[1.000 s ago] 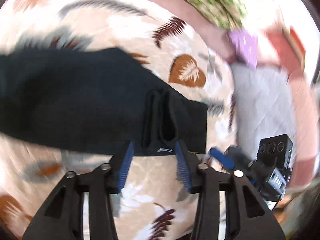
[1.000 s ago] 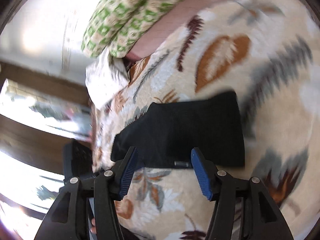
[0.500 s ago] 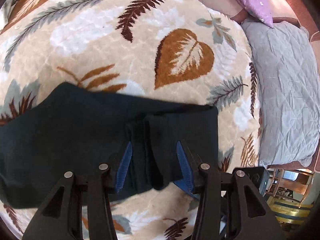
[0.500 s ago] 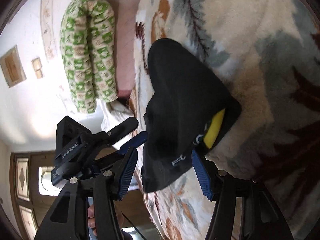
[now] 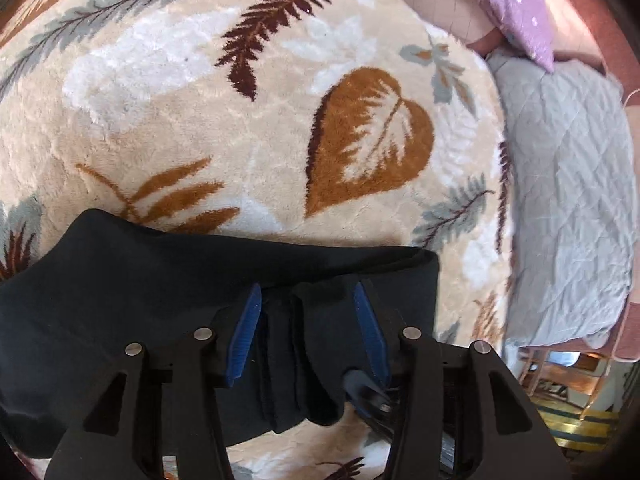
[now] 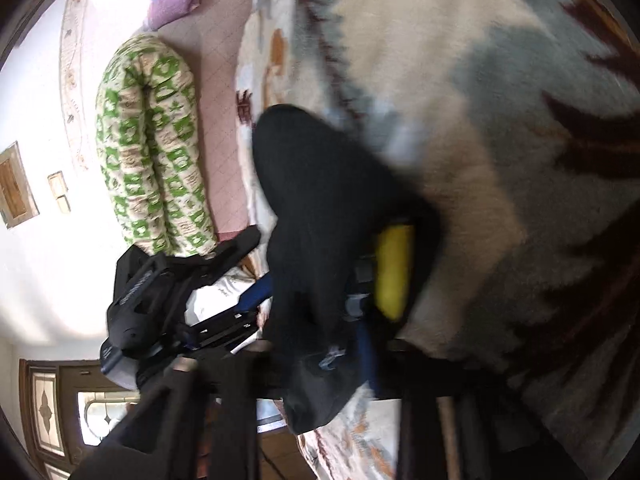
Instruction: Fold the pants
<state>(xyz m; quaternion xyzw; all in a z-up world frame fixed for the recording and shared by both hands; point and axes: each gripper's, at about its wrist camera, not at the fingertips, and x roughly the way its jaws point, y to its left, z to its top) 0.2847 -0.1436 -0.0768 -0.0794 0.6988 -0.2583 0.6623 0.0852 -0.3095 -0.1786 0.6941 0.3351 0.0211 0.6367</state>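
Note:
The black pants (image 5: 132, 288) lie on a leaf-patterned blanket (image 5: 280, 128). My left gripper (image 5: 306, 332) straddles a bunched fold of the pants' near edge, its blue pads wide apart with cloth between them. In the right wrist view the pants (image 6: 320, 200) are lifted, showing a yellow inner patch (image 6: 394, 268). My right gripper (image 6: 320, 356) is blurred, with cloth between its fingers; the left gripper's body (image 6: 160, 300) shows close on the left.
A grey quilted pillow (image 5: 568, 200) and a purple pillow (image 5: 516, 12) lie at the right of the bed. A green patterned bolster (image 6: 152, 148) lies along the pink sheet. A wooden door (image 6: 52, 412) is beyond the bed.
Both grippers moved forward onto the pants' edge; the cloth now sits deeper between the fingers. The right gripper's view tilted and the pants' edge rose off the blanket.

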